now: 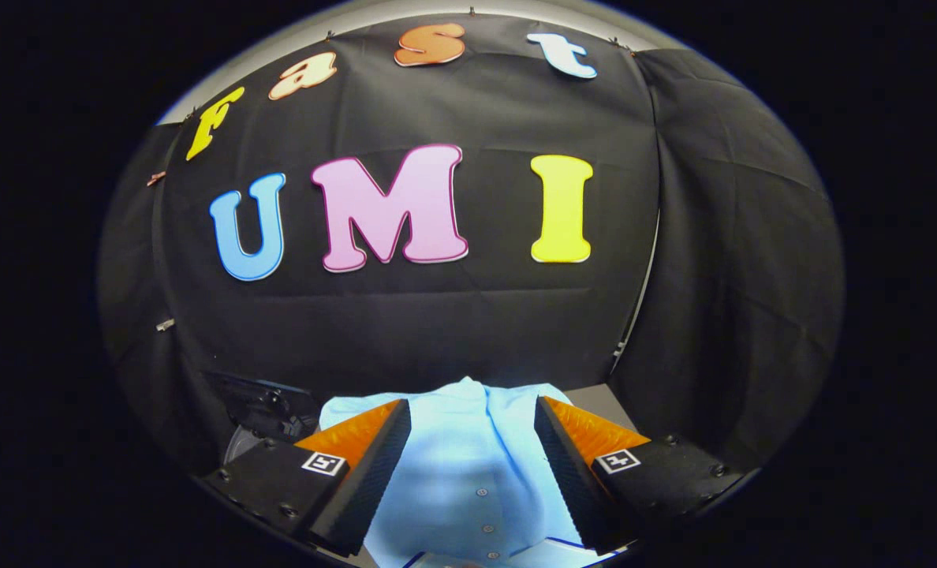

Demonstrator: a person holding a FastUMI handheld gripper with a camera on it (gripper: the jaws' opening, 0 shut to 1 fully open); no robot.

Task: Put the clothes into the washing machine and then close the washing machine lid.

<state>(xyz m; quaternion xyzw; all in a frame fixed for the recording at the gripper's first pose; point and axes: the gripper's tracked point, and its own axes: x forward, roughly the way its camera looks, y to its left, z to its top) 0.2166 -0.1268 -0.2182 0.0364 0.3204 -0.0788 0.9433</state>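
Down at the left, beyond the left finger, a dark machine part (pixel 267 406) with a curved pale rim sits low against the booth's black cloth wall (pixel 437 315); it is too dim and too cut off to name more closely. Just to its right begins the light blue shirt (pixel 468 473), the garment of the task. The shirt lies bunched between the two fingers of the gripper (pixel 472 473) and rises a little beyond their tips into a soft peak. A row of small buttons runs down its front, near the middle of the gap and slightly toward the right finger.

The fingers (pixel 374 465) stand apart, one on each side of the cloth, slanting inward toward their tips. The fabric fills the whole gap and meets the inner face of each finger, yet whether the two pads truly press on it or merely flank it cannot be told from this angle. Each finger carries a small square marker on its upper face.

Further right, past the right finger, a strip of grey flat surface (pixel 595 398) shows behind the shirt, at the foot of the wall. To the right of that, a second black cloth panel (pixel 737 260) hangs at an angle to the first, with a thin pale seam between them.
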